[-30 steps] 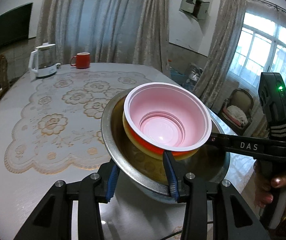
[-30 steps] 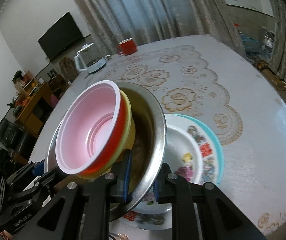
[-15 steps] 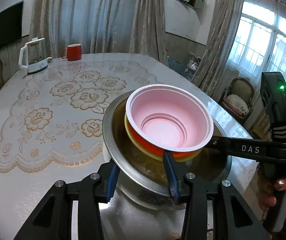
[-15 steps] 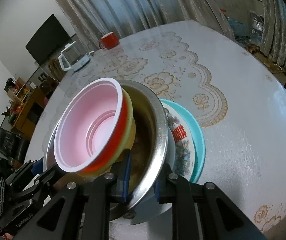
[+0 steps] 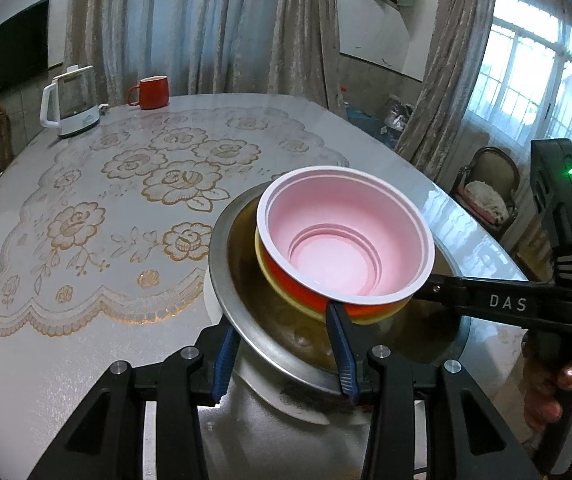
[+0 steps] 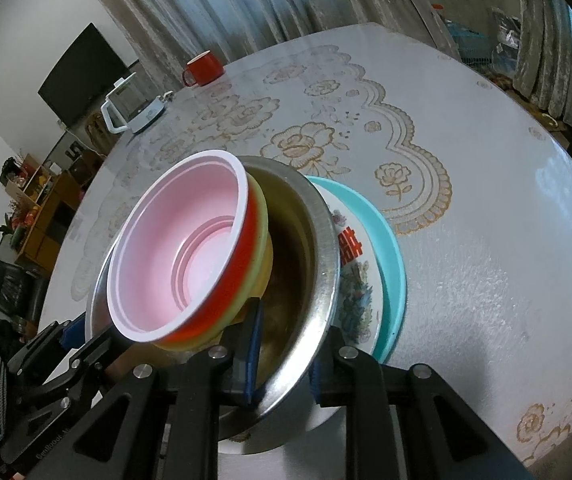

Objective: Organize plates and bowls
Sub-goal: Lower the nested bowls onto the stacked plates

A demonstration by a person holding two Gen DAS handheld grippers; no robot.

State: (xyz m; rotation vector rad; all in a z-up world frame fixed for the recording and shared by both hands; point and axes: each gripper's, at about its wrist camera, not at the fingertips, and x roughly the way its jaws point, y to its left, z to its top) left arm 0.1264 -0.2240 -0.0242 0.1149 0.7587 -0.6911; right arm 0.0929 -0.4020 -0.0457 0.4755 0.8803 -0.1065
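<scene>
**Steel bowl stack being set onto the plates**

Steel bowl (image 6: 318, 240) is held by both tools; left gripper (image 5: 286, 356) is clamped across its near rim, 1 jaw outside, 1 inside; right gripper (image 6: 281, 356) is pinched on the rim at the right side. 3 nested bowls sit inside it: pink bowl (image 5: 346, 240) on top, red bowl (image 6: 229, 272) and yellow bowl (image 6: 259, 236) beneath. In the right wrist view the steel bowl is tilted over the patterned plate (image 6: 356, 280), which lies on the teal plate (image 6: 390, 248), at the near right of the table (image 5: 85, 340); contact underneath is hidden.

Advice: the steel bowl should be levelled before release, else the nested bowls may slide toward the low side; it should be centred on the plate well; both grips are best released only once the base is judged seated; the jaws should be drawn back clear of the rim, not lifted.
</scene>
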